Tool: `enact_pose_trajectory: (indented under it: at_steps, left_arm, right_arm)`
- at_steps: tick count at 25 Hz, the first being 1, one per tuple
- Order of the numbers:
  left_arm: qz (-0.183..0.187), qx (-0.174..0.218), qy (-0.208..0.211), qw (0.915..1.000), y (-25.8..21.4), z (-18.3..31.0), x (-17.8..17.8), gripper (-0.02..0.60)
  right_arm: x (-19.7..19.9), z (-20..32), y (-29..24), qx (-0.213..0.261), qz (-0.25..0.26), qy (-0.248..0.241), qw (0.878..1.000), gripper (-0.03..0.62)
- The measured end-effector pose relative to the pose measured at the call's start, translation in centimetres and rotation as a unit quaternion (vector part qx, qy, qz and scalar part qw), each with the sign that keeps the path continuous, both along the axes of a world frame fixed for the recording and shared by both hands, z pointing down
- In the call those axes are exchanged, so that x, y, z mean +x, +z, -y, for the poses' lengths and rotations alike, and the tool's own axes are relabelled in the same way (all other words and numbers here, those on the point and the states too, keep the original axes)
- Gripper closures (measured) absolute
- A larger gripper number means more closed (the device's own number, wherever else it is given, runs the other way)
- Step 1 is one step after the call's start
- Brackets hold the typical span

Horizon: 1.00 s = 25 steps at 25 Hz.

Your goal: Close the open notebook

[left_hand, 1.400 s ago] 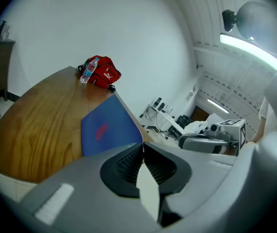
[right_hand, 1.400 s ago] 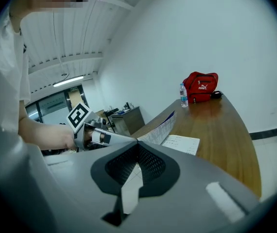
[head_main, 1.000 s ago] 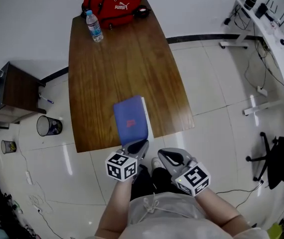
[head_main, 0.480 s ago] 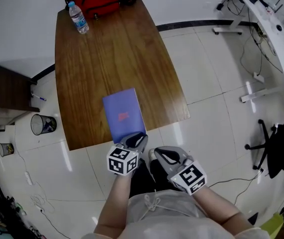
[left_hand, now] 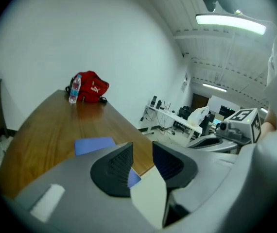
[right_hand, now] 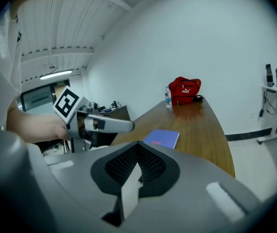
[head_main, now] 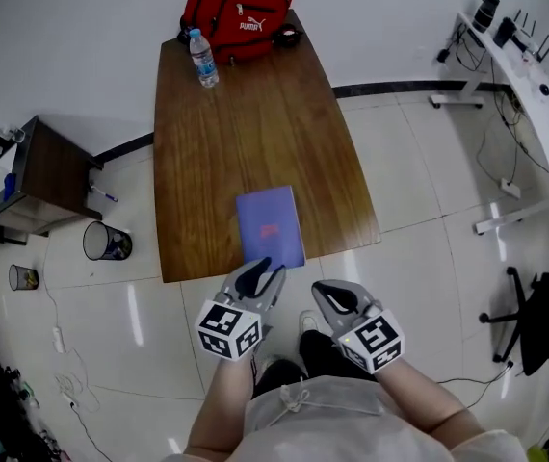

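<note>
At the left of the head view, our left gripper (head_main: 258, 275) hangs just off the near edge of the wooden table (head_main: 255, 114), touching nothing. A second ago it sat right at the near edge of the notebook, and a strip of white page still showed along the book's right side. Now it has lifted back, and its fingers have just been opening. They stand spread with nothing between them; through the gap we see only the table edge and a blue corner beyond.

A little to the right, the notebook (head_main: 270, 226) lies flat close to the table's near edge. Its blue cover faces up and no pages show.

Farther right, our right gripper (head_main: 337, 301) hangs over the floor beside the left one, fingers pressed together and empty, about where it was.

We judge the notebook closed and released, so the task looks finished.
</note>
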<state>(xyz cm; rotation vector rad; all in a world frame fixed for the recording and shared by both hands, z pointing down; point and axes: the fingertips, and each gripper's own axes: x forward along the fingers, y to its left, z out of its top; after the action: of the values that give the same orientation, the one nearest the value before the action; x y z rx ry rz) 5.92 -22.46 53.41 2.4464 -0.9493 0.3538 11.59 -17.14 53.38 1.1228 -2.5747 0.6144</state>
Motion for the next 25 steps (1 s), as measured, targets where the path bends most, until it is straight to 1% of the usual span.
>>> enact_pose_trajectory:
  at_steps: [4, 5, 7, 8, 9, 11, 16, 18, 21, 25]
  left_arm:
    - [-0.029, 0.073, -0.018, 0.9967, -7.9, -1.0, -2.5, 0.451]
    - [-0.032, 0.093, -0.024, 0.9948, -9.6, -1.6, -3.2, 0.467]
    - [-0.033, 0.133, -0.041, 0.9897, -12.3, -3.0, -4.8, 0.528]
    - [-0.03, 0.15, -0.05, 0.9869, -13.2, -3.9, -5.7, 0.559]
    - [-0.026, 0.163, -0.058, 0.9846, -13.8, -4.9, -6.7, 0.575]
    - [-0.02, 0.173, -0.07, 0.9822, -14.3, -7.1, -8.5, 0.575]
    - [-0.027, 0.17, -0.083, 0.9816, -13.8, -13.7, -12.1, 0.575]
    - [-0.028, 0.169, -0.087, 0.9813, -13.6, -16.4, -13.2, 0.575]
    - [-0.021, 0.178, -0.081, 0.9804, -13.7, -20.8, -14.4, 0.575]
    - [-0.016, 0.2, -0.075, 0.9767, -14.5, -26.0, -16.5, 0.575]
  right_arm:
    - [-1.1, 0.2, -3.5, 0.034, -0.01, 0.002, 0.999, 0.586]
    - [-1.4, -0.1, -4.3, 0.043, -0.012, 0.003, 0.999, 0.586]
    - [-2.2, -1.1, -5.7, 0.062, -0.016, 0.005, 0.998, 0.586]
    - [-2.6, -1.8, -6.3, 0.07, -0.018, 0.005, 0.997, 0.586]
    - [-3.0, -2.6, -6.8, 0.076, -0.021, 0.006, 0.997, 0.586]
    - [-3.9, -4.3, -7.5, 0.085, -0.024, 0.009, 0.996, 0.586]
    - [-5.9, -9.3, -8.4, 0.109, -0.029, 0.023, 0.993, 0.586]
    - [-6.8, -11.7, -8.5, 0.108, -0.029, 0.025, 0.993, 0.586]
    - [-8.6, -15.9, -8.6, 0.105, -0.025, 0.021, 0.994, 0.586]
    - [-10.9, -21.3, -9.3, 0.119, -0.015, 0.018, 0.993, 0.587]
